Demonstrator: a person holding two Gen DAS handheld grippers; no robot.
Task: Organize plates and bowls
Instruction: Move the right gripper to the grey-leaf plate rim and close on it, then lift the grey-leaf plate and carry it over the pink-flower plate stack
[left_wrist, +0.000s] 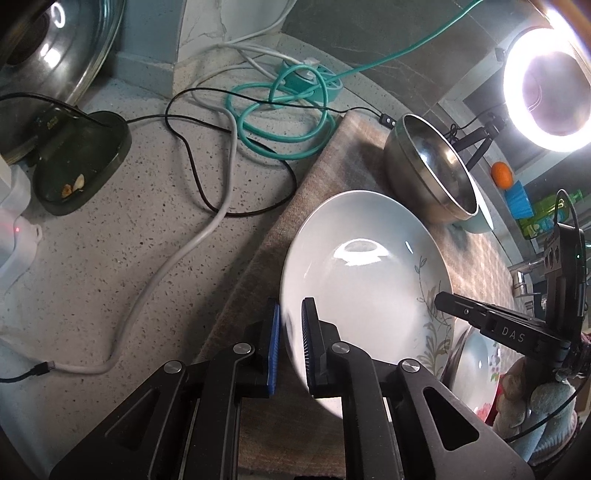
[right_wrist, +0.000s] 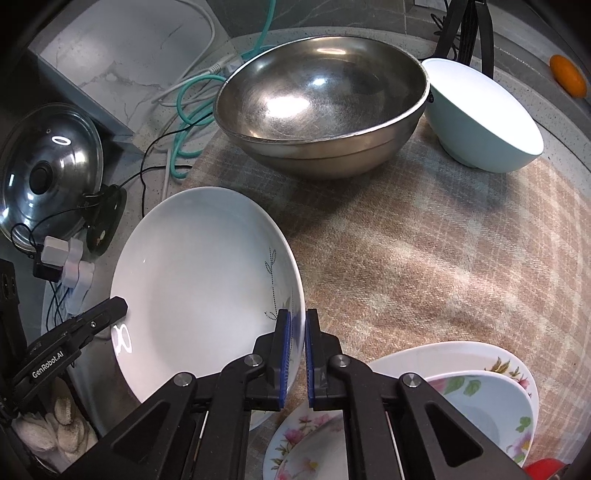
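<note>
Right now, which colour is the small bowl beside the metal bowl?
Pale mint-green small bowl, white inside; right wrist view.

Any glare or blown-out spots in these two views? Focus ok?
Left wrist view: the ring light is blown out at top right and mirrors as a bright patch on the white plate; strong fisheye bending. Right wrist view: softer light, a highlight inside the steel bowl, the pale bowl interior nearly clipped. Both views look sharp, corners dark.

flowered plates (right_wrist: 461, 398) cut off, pot lid (left_wrist: 55, 48) cropped
</note>
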